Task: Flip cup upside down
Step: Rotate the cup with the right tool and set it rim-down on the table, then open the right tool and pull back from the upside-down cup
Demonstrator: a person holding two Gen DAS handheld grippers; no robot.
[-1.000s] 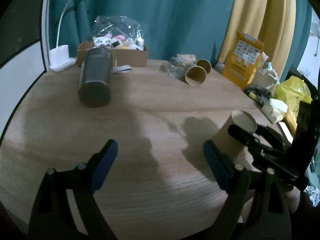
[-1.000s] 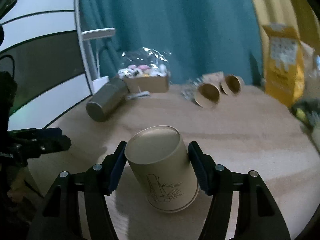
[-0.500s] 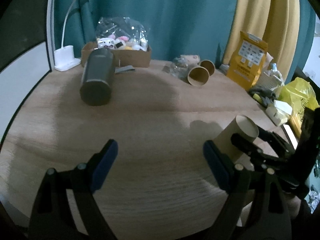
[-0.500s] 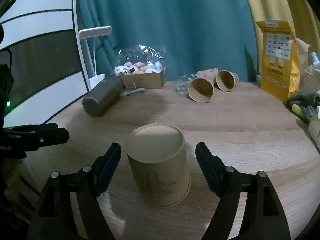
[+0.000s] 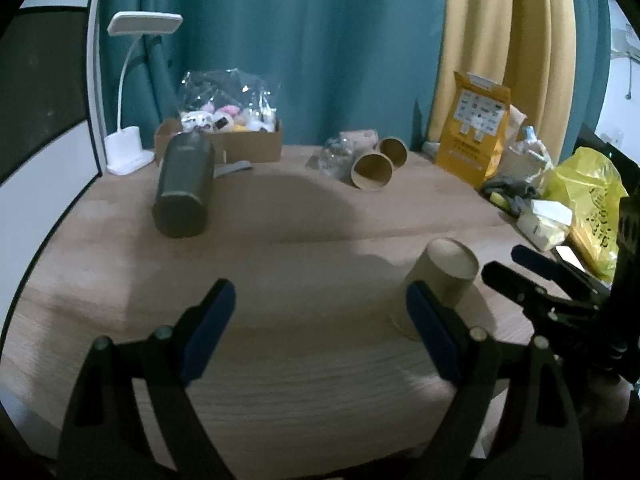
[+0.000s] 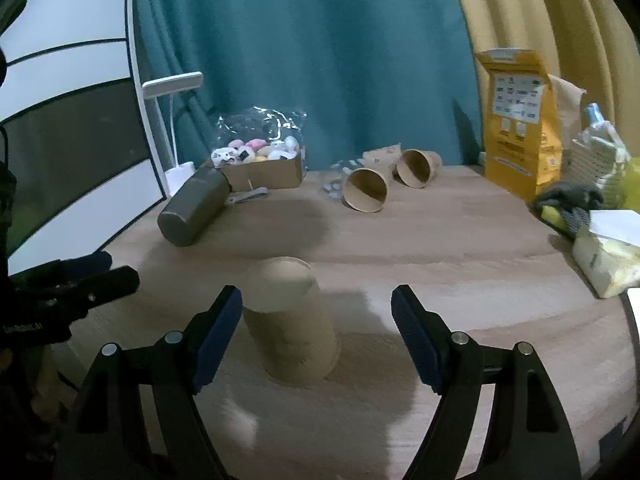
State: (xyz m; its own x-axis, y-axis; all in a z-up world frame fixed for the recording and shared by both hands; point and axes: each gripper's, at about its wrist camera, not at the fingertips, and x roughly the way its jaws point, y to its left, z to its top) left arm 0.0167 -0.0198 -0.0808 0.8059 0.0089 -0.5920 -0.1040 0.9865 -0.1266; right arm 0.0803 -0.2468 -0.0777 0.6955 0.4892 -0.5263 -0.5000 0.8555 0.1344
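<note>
A tan paper cup point(image 6: 290, 322) stands upside down on the wooden table point(image 6: 460, 256), base up. It also shows in the left wrist view point(image 5: 444, 276), just right of my left gripper. My right gripper point(image 6: 316, 334) is open, its blue pads on either side of the cup and clear of it, the cup nearer the left pad. My left gripper point(image 5: 320, 326) is open and empty over the table's front. The right gripper's fingers point(image 5: 532, 276) show at the right of the left wrist view.
A dark flask point(image 5: 184, 188) lies on its side at back left. Two paper cups point(image 6: 366, 190) lie on their sides at the back, by a cardboard box of toys point(image 6: 262, 166), a white lamp point(image 5: 132, 92) and a yellow bag point(image 6: 520, 128). Packets point(image 6: 608, 256) crowd the right edge.
My right gripper opened and let go of the cup, which now stands upside down on the table. The right gripper drew back a little. The left gripper stayed open.
</note>
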